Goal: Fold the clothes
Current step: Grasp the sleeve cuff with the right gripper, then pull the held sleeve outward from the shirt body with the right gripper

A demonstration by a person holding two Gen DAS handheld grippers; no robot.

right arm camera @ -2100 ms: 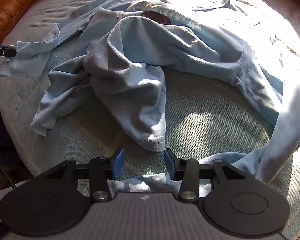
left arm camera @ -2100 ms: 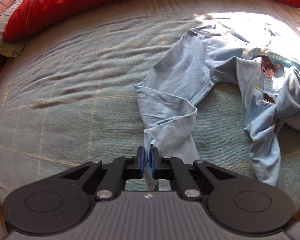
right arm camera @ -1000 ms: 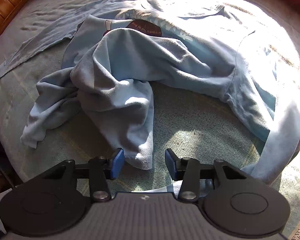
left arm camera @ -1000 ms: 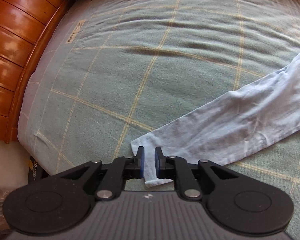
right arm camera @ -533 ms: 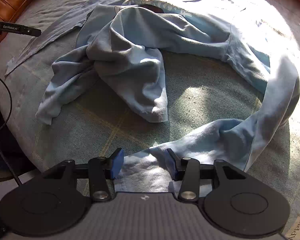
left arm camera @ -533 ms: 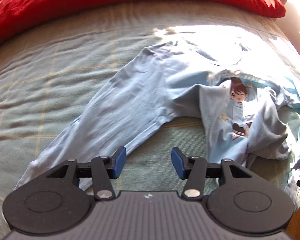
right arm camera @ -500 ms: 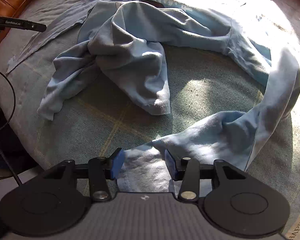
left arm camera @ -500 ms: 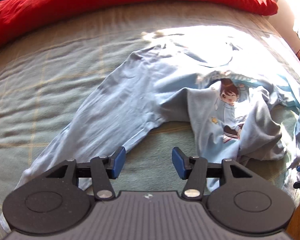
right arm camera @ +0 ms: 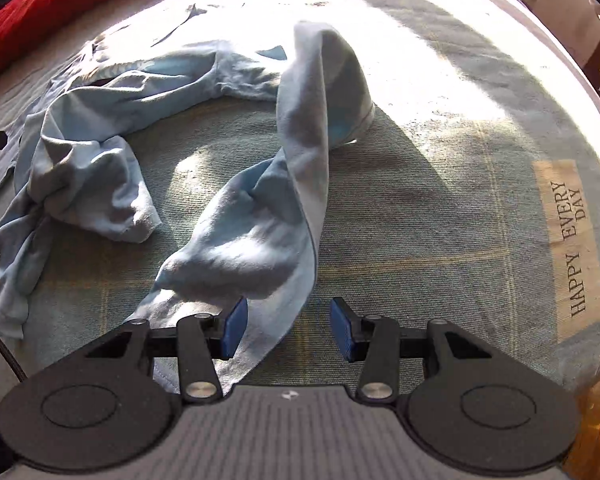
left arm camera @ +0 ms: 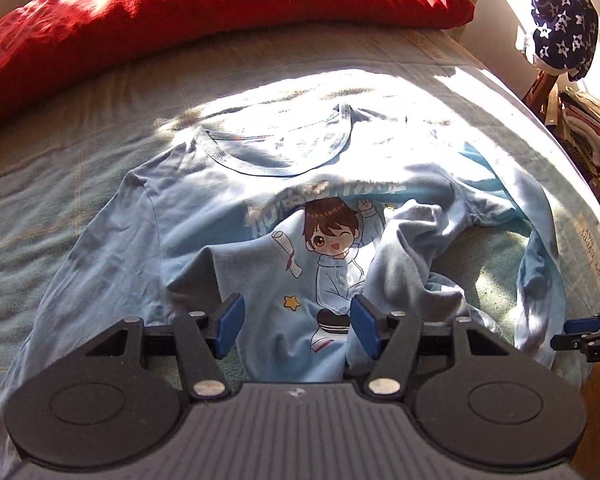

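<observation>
I had the left gripper (left arm camera: pixel 296 328) opening over the rumpled blue shirt (left arm camera: pixel 204 216) mid-bed, nothing pinched — right gripper (right arm camera: pixel 286 328) spread, a sleeve (right arm camera: pixel 268 240) lying slack between its pads, ready for straightening.

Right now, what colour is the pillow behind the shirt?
Red. The pillow shows best in the left wrist view.

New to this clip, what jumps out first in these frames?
The light blue shirt sprawled crumpled across the green checked bedspread, its cartoon boy print facing up just beyond the left claw, whose jaws are opening with nothing gripped. Next, the red pillow along the far edge of the bed. In the right wrist view, a twisted sleeve runs down to the open right claw.
</observation>
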